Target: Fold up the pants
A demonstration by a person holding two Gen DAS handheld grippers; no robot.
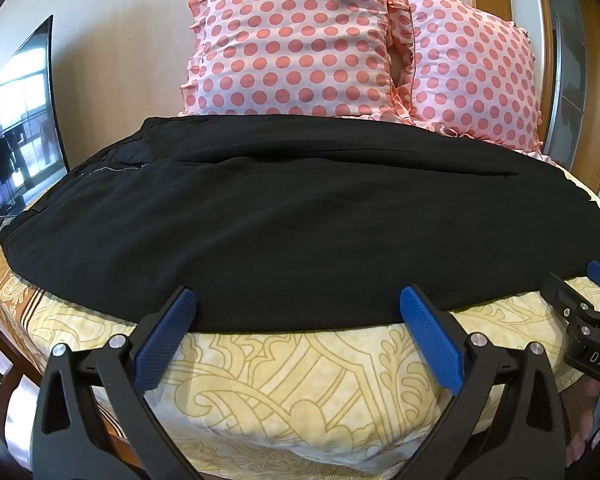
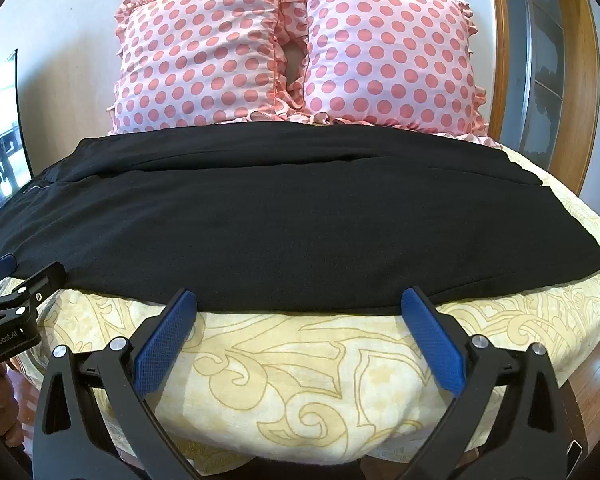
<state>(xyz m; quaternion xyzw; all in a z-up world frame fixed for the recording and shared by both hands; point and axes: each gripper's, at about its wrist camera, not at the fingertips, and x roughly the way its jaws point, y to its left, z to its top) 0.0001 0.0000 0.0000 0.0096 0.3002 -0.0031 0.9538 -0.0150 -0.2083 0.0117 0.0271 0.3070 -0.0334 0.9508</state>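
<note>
Black pants (image 1: 300, 220) lie flat across the bed, folded lengthwise with one leg over the other, waist and zipper at the left; they also show in the right wrist view (image 2: 292, 220). My left gripper (image 1: 298, 304) is open and empty, its blue pads just at the pants' near edge. My right gripper (image 2: 300, 304) is open and empty at the same near edge, further right. The right gripper shows at the left wrist view's right edge (image 1: 592, 300); the left gripper shows at the right wrist view's left edge (image 2: 16, 284).
The pants rest on a yellow patterned bedsheet (image 1: 300, 380). Two pink polka-dot pillows (image 1: 296, 40) (image 2: 388, 52) stand behind the pants. A TV screen (image 1: 20, 120) is at the left, a wooden door frame (image 2: 572, 80) at the right.
</note>
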